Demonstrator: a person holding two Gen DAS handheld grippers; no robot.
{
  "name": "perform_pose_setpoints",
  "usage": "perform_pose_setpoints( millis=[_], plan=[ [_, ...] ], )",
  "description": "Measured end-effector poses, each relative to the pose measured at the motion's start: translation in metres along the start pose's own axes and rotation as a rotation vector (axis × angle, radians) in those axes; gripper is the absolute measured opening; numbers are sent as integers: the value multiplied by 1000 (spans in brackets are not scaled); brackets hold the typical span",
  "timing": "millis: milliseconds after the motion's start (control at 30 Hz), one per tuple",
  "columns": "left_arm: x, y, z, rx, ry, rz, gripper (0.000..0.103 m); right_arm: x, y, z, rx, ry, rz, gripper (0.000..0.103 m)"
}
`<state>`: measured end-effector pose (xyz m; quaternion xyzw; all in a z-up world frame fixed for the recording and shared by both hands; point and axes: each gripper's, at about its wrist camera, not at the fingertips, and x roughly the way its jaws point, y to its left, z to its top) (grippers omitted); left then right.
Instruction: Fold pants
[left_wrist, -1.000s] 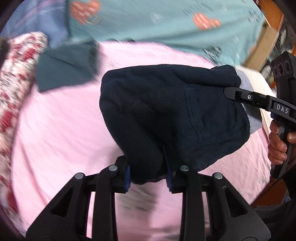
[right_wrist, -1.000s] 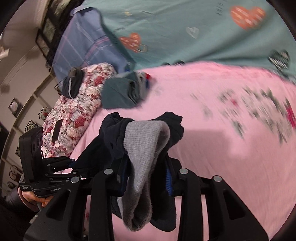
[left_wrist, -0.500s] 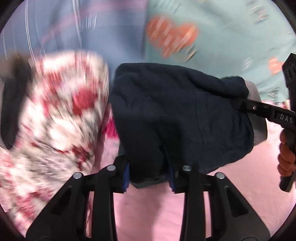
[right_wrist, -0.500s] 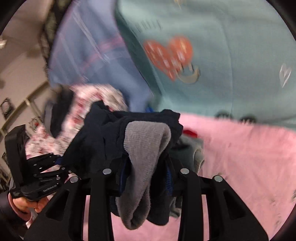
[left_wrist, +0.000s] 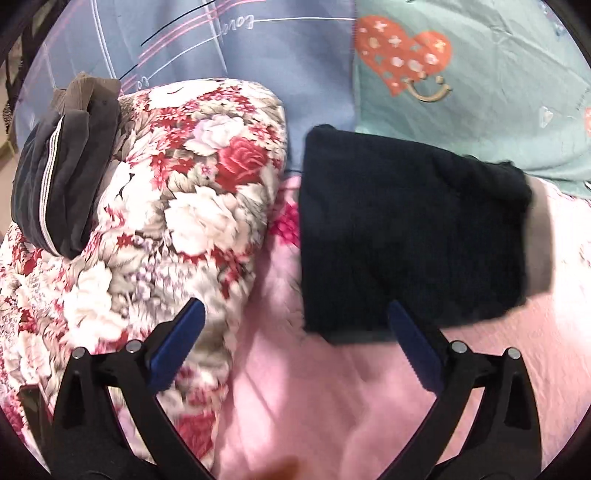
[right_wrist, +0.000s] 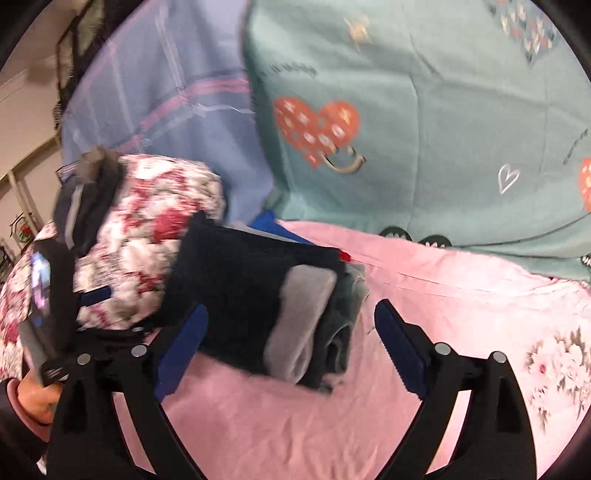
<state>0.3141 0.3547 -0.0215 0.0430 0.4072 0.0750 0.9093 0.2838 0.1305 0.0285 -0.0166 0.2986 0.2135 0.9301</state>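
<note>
Both your tools spread wide, gripping nothing.
Folded navy pants (left_wrist: 406, 240) lie on the pink bed sheet (left_wrist: 314, 406), at 1 o'clock from your left tool (left_wrist: 295, 332), beside the floral quilt (left_wrist: 177, 221); right tool (right_wrist: 291, 325) brackets their grey-lined end.

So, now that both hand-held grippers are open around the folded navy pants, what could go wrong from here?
1. The folded navy pants rest on other folded clothes, not flat on the pink sheet; the stack may tip.
2. The open right hand-held gripper and left hand-held gripper straddle the pants' edge; pulling back carelessly could snag the gray waistband and undo the fold.
</note>
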Motion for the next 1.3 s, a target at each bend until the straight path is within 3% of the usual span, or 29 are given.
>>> perform_pose_setpoints(
  millis=[167,433,1300],
  plan=[
    [-35,-8,-14,-20,8,-53,101,-24,36,-27,-21,14,-51,92],
    [-72,-3,-30,-32,20,-63,101,-27,58,-59,-9,94,-80,92],
    [-121,-14,-45,0,-34,-87,101,-62,63,-67,23,82,-98,92]
  ],
)
